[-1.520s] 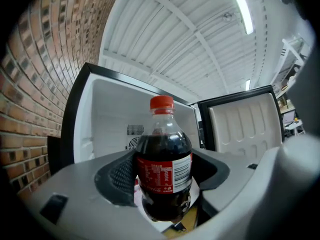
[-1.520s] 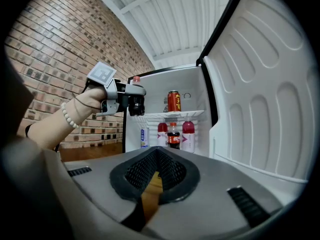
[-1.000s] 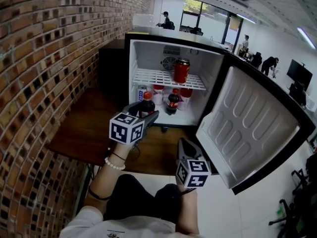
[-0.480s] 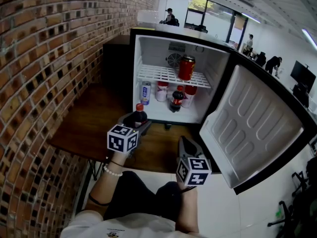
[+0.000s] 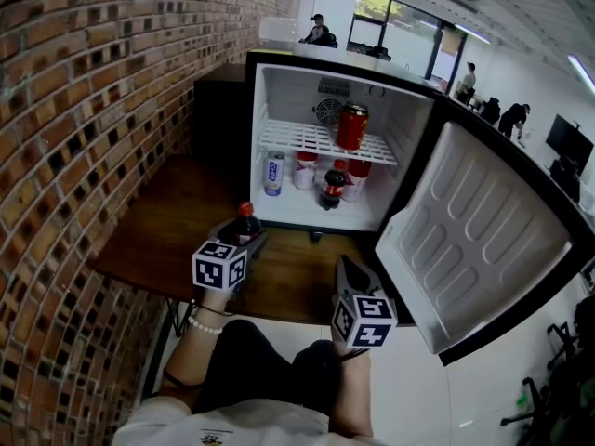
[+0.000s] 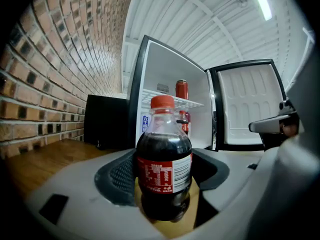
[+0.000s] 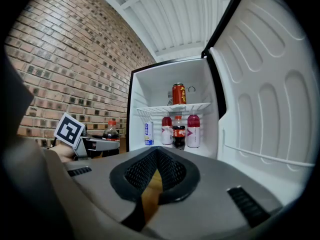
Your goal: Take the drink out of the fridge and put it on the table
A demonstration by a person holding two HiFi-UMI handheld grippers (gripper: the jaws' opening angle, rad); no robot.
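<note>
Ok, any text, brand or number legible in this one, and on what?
Nothing reads clearly.
Cola bottle, red label: white print and barcode, too blurred.
Blue-and-white can: blue characters, too small.
Red can: print too small.
Second cola bottle in fridge: label too small.
Marker cubes: square codes only, no words.

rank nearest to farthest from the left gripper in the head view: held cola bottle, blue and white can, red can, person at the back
1. cola bottle: between the jaws of the left gripper.
2. blue and white can: left front of the fridge floor.
3. red can: on the wire shelf, deeper in.
4. person: beyond the fridge top, far back.
</note>
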